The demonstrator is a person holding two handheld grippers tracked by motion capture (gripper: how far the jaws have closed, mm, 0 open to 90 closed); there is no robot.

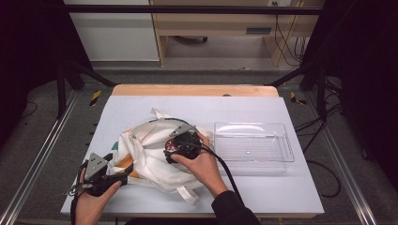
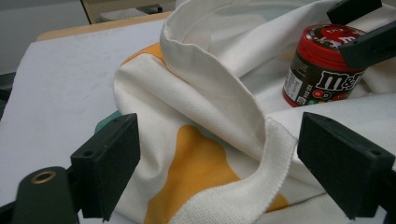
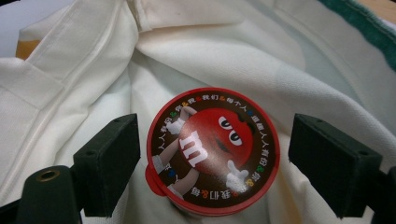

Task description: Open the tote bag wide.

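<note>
A white tote bag point(image 1: 151, 161) with orange and green print lies crumpled at the table's left centre. Inside its mouth stands a brown M&M's jar point(image 2: 322, 70) with a red lid point(image 3: 212, 151). My right gripper point(image 3: 215, 149) is open and points down at the jar, one jaw on each side of the lid with a small gap on both sides. In the high view my right gripper point(image 1: 177, 147) sits over the bag's middle. My left gripper point(image 2: 219, 154) is open at the bag's near left corner point(image 1: 121, 174), and the bag's folded rim point(image 2: 243, 135) lies between its jaws.
A clear plastic tray point(image 1: 253, 125) sits right of the bag, with nothing in it. The pale table top point(image 1: 263, 187) has free room in front and at the back. A wooden strip edges the far side, with cabinets and cables beyond.
</note>
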